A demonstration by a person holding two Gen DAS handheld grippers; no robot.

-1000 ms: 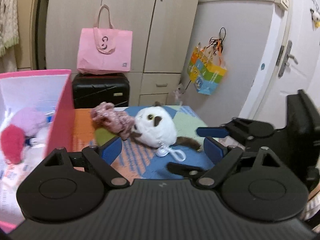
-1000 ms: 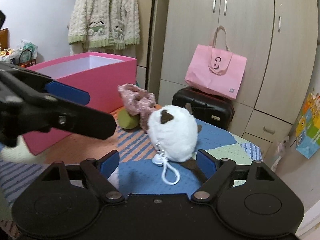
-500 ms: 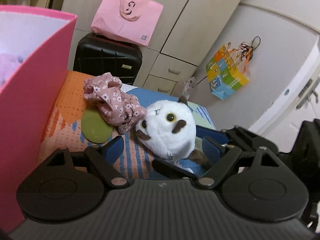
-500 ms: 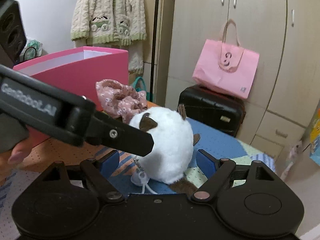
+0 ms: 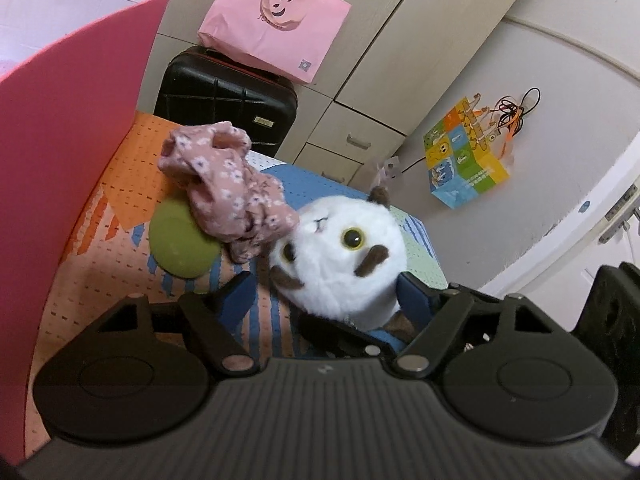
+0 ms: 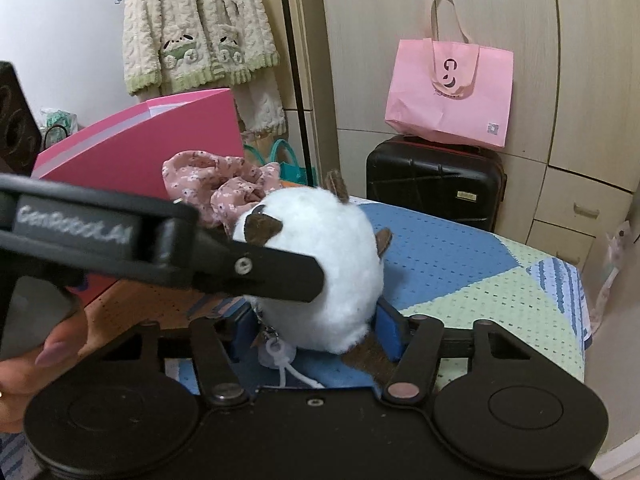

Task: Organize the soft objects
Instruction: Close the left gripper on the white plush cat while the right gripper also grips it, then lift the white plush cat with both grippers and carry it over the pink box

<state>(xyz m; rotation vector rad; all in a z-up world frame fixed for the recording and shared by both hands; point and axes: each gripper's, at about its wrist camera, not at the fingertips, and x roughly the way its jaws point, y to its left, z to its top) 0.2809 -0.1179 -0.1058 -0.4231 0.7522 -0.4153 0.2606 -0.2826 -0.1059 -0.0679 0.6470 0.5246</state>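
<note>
A white plush cat (image 5: 344,264) with brown patches sits on the patterned mat (image 5: 100,264), and both grippers hold it between their jaws. My left gripper (image 5: 328,300) is closing: its right pad (image 5: 416,300) touches the fur, while a strip of mat shows between the left pad (image 5: 240,292) and the plush. My right gripper (image 6: 316,330) is closing too, with both blue pads (image 6: 390,328) against the base of the plush cat (image 6: 320,272). A pink floral cloth (image 5: 228,184) lies bunched behind it over a green round pad (image 5: 182,240).
A tall pink box (image 5: 68,120) stands at the left of the mat. Behind the table are a black suitcase (image 5: 224,96) with a pink bag (image 5: 276,20) on it, and cupboards. A hand (image 6: 36,356) holds the left gripper, whose finger (image 6: 276,276) crosses the right wrist view.
Both grippers came forward and down until the plush cat stood between their jaws, and both pairs of jaws narrowed. The left gripper rolled, tilting its view.
</note>
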